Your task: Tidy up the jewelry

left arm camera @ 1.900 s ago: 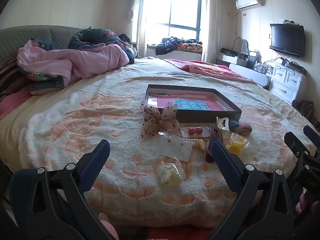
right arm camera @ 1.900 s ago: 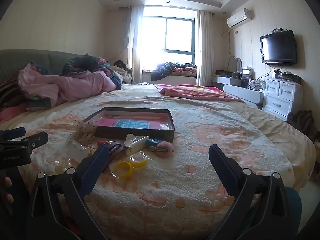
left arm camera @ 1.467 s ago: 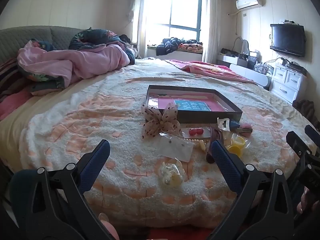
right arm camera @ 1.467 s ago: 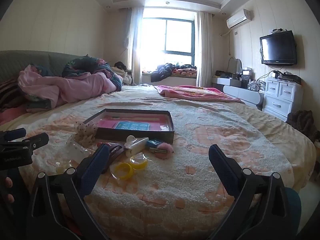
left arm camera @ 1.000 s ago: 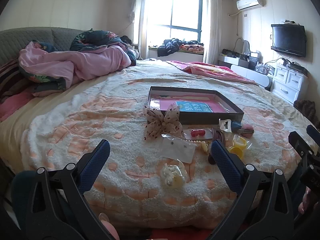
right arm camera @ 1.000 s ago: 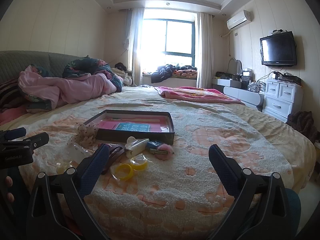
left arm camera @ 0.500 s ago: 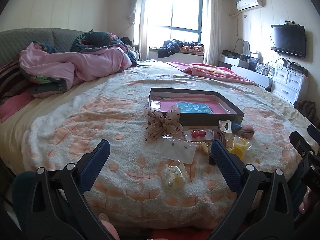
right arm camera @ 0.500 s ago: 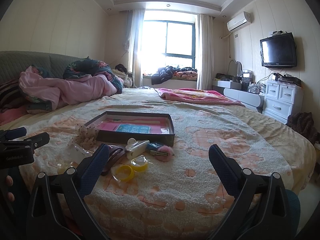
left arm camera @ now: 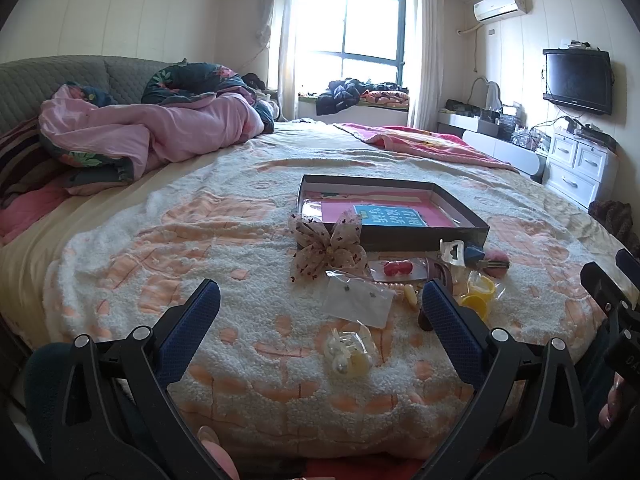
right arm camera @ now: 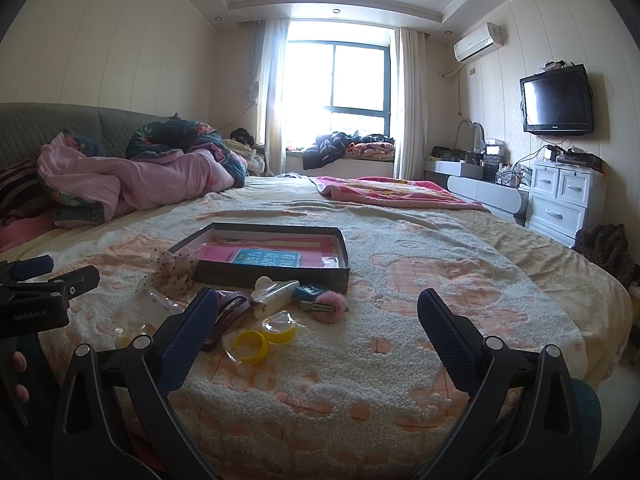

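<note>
A dark shallow box (left arm camera: 424, 236) (right arm camera: 272, 276) with a pink and blue card inside lies on the bed. In front of it lie a dotted bow (left arm camera: 326, 246), a clear earring bag (left arm camera: 358, 298), a bag of pearls (left arm camera: 348, 352), a red item in a packet (left arm camera: 398, 268), a white hair claw (right arm camera: 274, 290), yellow rings (right arm camera: 250, 344), a pink pompom clip (right arm camera: 330, 304) and a dark hair clip (right arm camera: 224, 316). My left gripper (left arm camera: 320, 316) is open and empty, short of the pearls. My right gripper (right arm camera: 316, 324) is open and empty, near the yellow rings.
The bed has a fuzzy white and peach blanket (right arm camera: 420, 280). A pink quilt heap (left arm camera: 152, 136) lies far left and a pink blanket (right arm camera: 392, 194) at the back. White drawers (right arm camera: 560, 200) and a wall TV (right arm camera: 556, 100) stand at the right.
Both grippers have drifted slightly up and back, so the box and items sit a little lower in view. Both stay open. Nothing on the bed has moved.
</note>
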A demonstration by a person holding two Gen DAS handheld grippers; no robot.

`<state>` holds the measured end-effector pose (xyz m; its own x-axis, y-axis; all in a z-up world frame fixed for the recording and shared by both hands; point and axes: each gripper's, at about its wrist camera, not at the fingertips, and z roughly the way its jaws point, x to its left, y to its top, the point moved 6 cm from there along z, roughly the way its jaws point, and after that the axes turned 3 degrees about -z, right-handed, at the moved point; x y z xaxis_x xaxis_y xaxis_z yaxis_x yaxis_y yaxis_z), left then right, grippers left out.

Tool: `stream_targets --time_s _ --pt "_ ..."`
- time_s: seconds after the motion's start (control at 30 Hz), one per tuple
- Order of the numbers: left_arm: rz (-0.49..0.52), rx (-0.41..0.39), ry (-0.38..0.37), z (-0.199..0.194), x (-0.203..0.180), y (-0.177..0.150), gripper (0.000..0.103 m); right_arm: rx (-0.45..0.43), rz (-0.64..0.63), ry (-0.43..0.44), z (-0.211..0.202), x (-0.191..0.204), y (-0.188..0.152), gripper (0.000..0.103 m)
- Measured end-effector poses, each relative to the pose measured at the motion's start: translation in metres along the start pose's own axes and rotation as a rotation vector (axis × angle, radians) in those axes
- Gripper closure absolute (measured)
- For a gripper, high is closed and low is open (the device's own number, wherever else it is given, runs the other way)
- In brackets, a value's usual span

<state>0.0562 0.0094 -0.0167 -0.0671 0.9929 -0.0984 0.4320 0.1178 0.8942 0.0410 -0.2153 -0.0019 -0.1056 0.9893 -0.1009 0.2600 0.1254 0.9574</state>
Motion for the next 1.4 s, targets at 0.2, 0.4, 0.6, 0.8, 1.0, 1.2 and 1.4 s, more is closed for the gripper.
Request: stream_targets --time_s 0.2,0.4,0.6,0.8,1.0,1.2,1.4 --pt "0.001 0.0 0.002 0.0 0.0 -0.001 0.01 -0.001 0.0 0.003 0.0 0.001 0.002 0.006" --pt "-0.009 0.005 0.017 0.002 0.006 -0.003 0.01 0.004 -0.014 0.021 0.002 0.007 -0.006 0.006" --pt "-0.014 0.024 0.032 0.006 0.011 -0.005 0.01 0.018 -0.043 0.066 0.006 0.017 -0.008 0.006" --pt "-0.04 0.042 0.059 0.011 0.024 -0.007 0.01 0.056 -0.069 0.131 0.017 0.032 -0.01 0.006" --pt "-0.062 0.119 0.086 0.026 0.039 -0.018 0.01 0.143 -0.078 0.182 0.043 0.046 -0.017 0.006" --pt "-0.041 0.18 0.027 0.038 0.034 -0.029 0.01 0.232 -0.092 0.208 0.073 0.054 -0.033 0.006" --pt "0.004 0.248 -0.084 0.049 0.012 -0.042 0.01 0.279 -0.138 0.21 0.101 0.052 -0.042 0.006"
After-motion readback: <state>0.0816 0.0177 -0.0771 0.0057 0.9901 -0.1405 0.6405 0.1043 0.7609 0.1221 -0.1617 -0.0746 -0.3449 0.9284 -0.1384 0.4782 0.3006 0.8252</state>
